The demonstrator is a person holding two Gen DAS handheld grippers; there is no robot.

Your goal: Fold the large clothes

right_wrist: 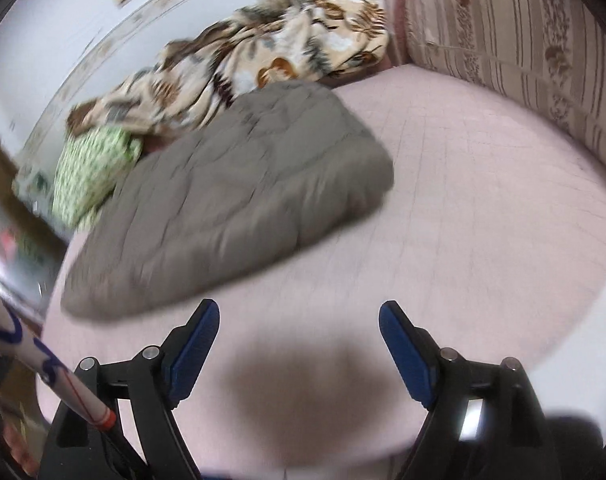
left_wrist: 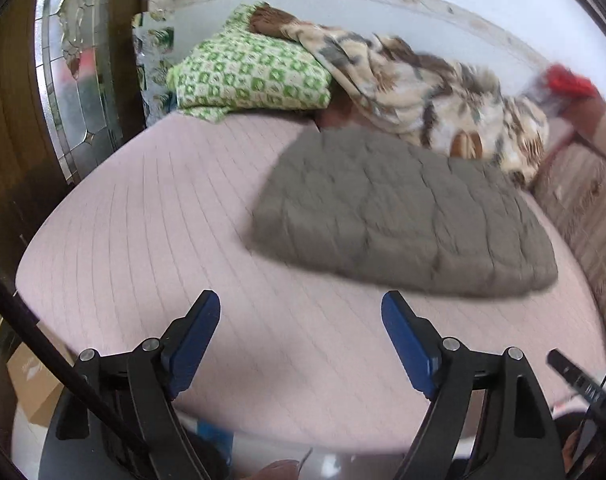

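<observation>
Grey quilted cloth, the garment, is seen lying folded into a compact padded rectangle on the pink bed, at about one o'clock from the left hand-held gripper and at about eleven o'clock from the right hand-held gripper. The fold is judged to be finished or nearly so; at most a last tidying or setting aside appears to be left. Both hand-held grippers are released, with jaws spread wide and nothing between them, and are held apart from the garment, over bare sheet, angled downward. Behind the garment, at twelve o'clock, a patterned blanket and a green cushion are piled.
</observation>
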